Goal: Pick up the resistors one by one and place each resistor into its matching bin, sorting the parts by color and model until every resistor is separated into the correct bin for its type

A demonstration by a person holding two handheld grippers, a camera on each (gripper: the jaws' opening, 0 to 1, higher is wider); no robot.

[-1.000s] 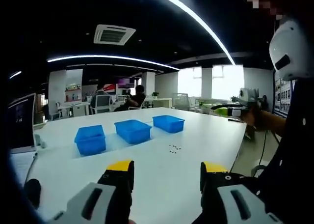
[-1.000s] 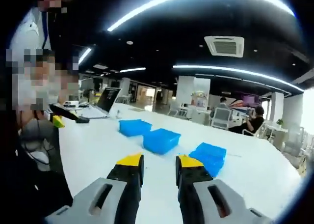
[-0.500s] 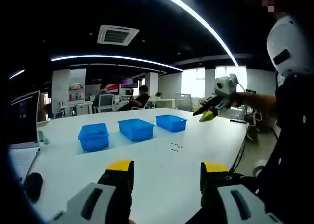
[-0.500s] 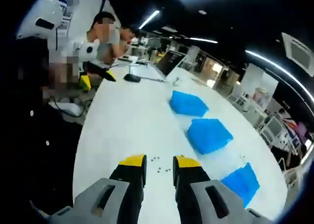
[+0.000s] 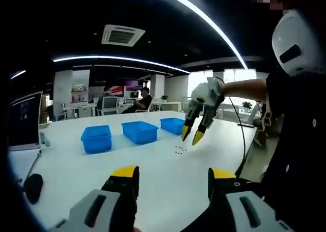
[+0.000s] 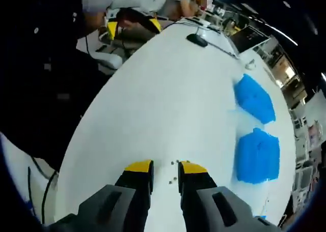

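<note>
1. The left gripper [image 5: 173,183] is hovering low over the near edge of the white tabletop [image 5: 153,176], its yellow-tipped jaws standing wide apart and holding nothing.
2. The right gripper [image 6: 164,172] is pointing down at the tabletop from above; its jaws are parted only a little, with nothing between them. In the left gripper view it [image 5: 192,136] is hanging tips-down above the table.
3. The resistors [image 5: 180,150] are lying as a small cluster of dark specks on the bare tabletop, just under the right gripper's tips; in the right gripper view they [image 6: 174,172] are showing around and just beyond the jaw tips. Their colours are too small to tell.
4. Three blue bins are sitting in a row beyond the resistors: the left bin [image 5: 96,138], the middle bin [image 5: 139,132] and the right bin [image 5: 172,125].
5. A laptop [image 5: 23,122] is standing open at the tabletop's left end, with a dark mouse [image 5: 32,182] lying near it.
</note>
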